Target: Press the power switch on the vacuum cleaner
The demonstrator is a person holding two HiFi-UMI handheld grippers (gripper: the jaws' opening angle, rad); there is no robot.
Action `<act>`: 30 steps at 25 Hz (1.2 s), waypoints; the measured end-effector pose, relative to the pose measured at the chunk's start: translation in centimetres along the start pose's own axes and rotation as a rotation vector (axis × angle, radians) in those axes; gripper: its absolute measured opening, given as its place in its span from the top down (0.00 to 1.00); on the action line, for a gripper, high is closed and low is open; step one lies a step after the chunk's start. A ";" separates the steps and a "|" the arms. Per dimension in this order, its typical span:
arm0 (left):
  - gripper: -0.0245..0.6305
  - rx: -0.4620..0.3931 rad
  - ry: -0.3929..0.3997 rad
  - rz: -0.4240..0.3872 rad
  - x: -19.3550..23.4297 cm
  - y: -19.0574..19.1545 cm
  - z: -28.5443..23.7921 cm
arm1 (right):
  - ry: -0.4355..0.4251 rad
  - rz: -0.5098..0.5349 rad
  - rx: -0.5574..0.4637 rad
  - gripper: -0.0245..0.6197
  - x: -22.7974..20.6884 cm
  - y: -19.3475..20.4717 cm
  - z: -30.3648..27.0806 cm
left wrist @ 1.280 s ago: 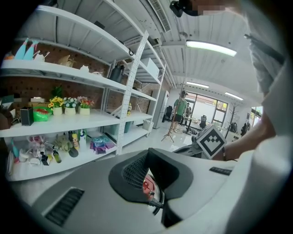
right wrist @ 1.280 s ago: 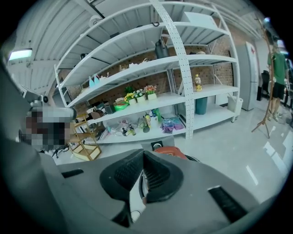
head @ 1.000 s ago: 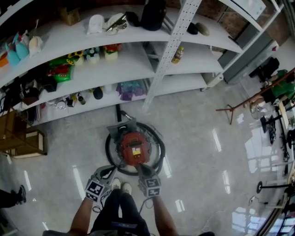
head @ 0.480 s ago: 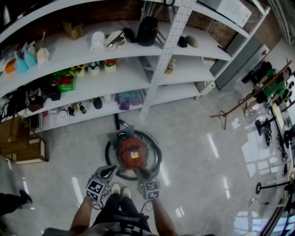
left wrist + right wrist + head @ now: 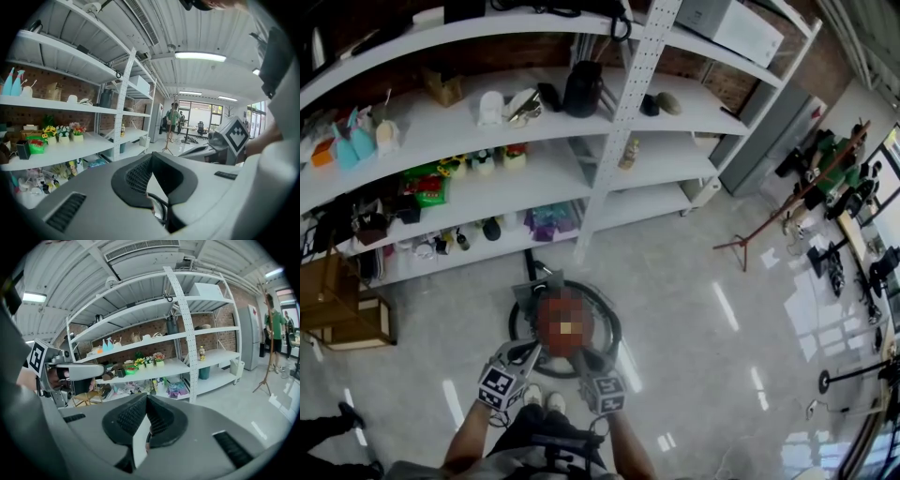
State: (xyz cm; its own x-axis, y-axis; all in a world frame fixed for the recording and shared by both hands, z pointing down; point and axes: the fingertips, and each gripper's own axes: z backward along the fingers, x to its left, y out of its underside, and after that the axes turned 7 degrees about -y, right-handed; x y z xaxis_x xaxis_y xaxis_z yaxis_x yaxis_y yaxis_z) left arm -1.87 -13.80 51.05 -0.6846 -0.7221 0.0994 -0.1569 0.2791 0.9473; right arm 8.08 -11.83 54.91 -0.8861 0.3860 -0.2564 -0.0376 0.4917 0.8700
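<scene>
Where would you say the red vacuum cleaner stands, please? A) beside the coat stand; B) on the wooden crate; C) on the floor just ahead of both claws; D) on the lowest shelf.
C: the vacuum cleaner sits on the floor, right ahead of the left claw and right claw.

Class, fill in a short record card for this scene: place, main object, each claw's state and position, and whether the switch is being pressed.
Place: glossy grey floor in front of white shelving
Main object: red vacuum cleaner, black hose looped round it
Left claw: shut, empty, at the vacuum's near edge
Right claw: shut, empty, beside the left one
Switch: not visible; contact cannot be told
</scene>
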 end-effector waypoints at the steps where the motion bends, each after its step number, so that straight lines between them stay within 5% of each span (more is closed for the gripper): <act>1: 0.95 -0.004 0.001 -0.003 -0.2 -0.3 0.1 | 0.005 0.003 -0.003 0.95 0.0 -0.3 0.3; 30: 0.95 -0.091 -0.026 -0.070 -0.8 -6.2 2.7 | 0.040 0.041 -0.126 0.95 1.4 -6.3 5.1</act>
State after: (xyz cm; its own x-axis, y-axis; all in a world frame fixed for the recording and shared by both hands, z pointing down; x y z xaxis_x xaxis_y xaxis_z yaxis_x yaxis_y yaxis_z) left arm -2.28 -13.23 44.23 -0.6928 -0.7207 0.0251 -0.1406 0.1691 0.9755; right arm 9.41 -10.40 46.87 -0.9057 0.3710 -0.2052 -0.0569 0.3734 0.9259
